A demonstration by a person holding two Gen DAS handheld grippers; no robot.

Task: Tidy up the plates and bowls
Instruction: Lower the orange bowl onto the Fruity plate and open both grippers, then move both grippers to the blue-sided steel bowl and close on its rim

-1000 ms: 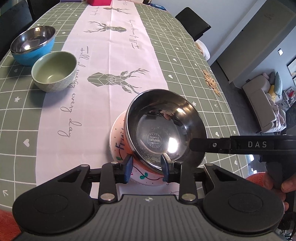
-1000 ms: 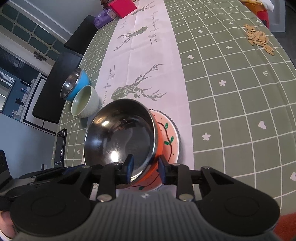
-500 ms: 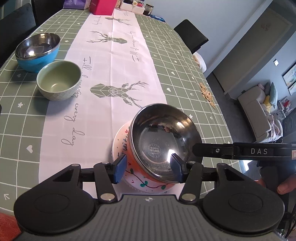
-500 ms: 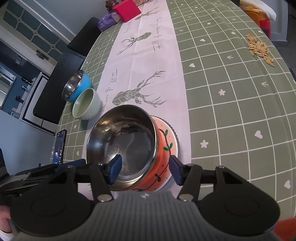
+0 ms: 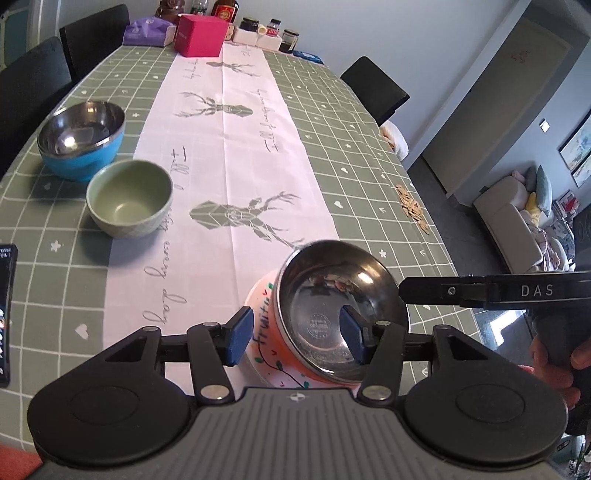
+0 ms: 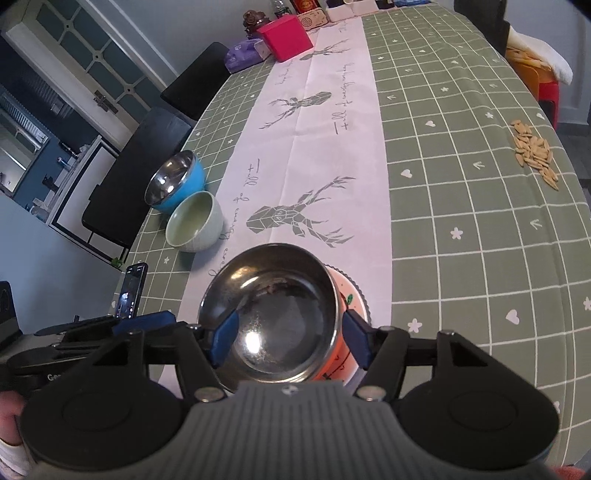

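Observation:
An orange bowl with a steel inside [image 5: 332,310] sits on a white decorated plate [image 5: 264,328] near the table's front edge; both show in the right wrist view, bowl [image 6: 280,314] and plate [image 6: 356,295]. My left gripper [image 5: 297,338] is open, its jaws straddling the bowl's near rim without gripping. My right gripper [image 6: 290,339] is open too, jaws either side of the bowl. A green bowl [image 5: 129,197] and a blue steel-lined bowl [image 5: 81,142] stand at the left.
A phone [image 6: 131,291] lies at the table's left edge. A pink box [image 5: 201,35], a purple pack and jars stand at the far end. Seeds [image 6: 533,153] are scattered at the right edge. Dark chairs line both sides.
Both grippers let go of the bowl's rim, opened wide and drew back and up. The orange bowl now rests on the plate.

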